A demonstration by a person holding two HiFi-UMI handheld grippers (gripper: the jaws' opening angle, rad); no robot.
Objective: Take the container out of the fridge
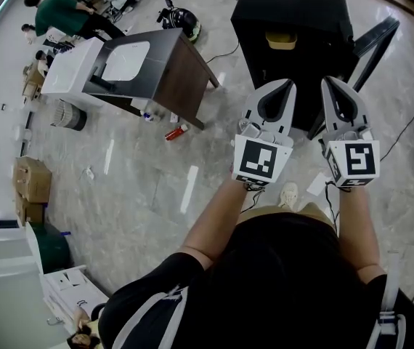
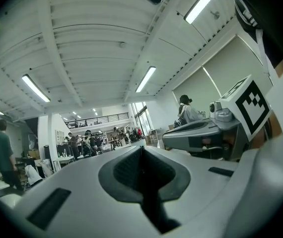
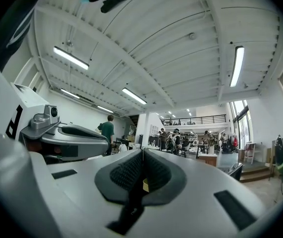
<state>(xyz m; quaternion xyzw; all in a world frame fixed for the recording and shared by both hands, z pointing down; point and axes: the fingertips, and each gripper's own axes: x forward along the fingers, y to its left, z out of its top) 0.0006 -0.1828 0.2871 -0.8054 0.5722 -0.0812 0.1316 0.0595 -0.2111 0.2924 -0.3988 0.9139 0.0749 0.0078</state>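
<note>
Container [image 1: 281,41]: tan, low and open-topped, seen in the head view inside the black fridge [image 1: 294,9], in the opening on the side that faces the person; nothing touches it

Left to right in the head view:
- cardboard boxes [image 1: 31,180]: stacked on the pale floor [image 1: 141,195] at the far left edge
- people [image 1: 62,13]: a few at the upper left, one in a green top, beside a white bench
- dark table [image 1: 178,71]: stands left of the fridge and well apart from it, with a pale panel lying on its top
- red object [image 1: 176,132]: small, on the floor by the table's near leg; too small to identify
- fridge: upper centre, a black box
- left gripper [image 1: 288,84]: held out in front of the fridge, below the container in the picture and apart from it; its own view shows the two jaws pressed together with nothing between them; a marker cube [image 1: 263,160] sits at its rear
- right gripper [image 1: 329,81]: just beside the left one and pointing the same way; its own view shows the pads meeting at the tip, no object gripped
- door [image 1: 372,46]: a dark panel standing out at an angle from the fridge's right side
</note>
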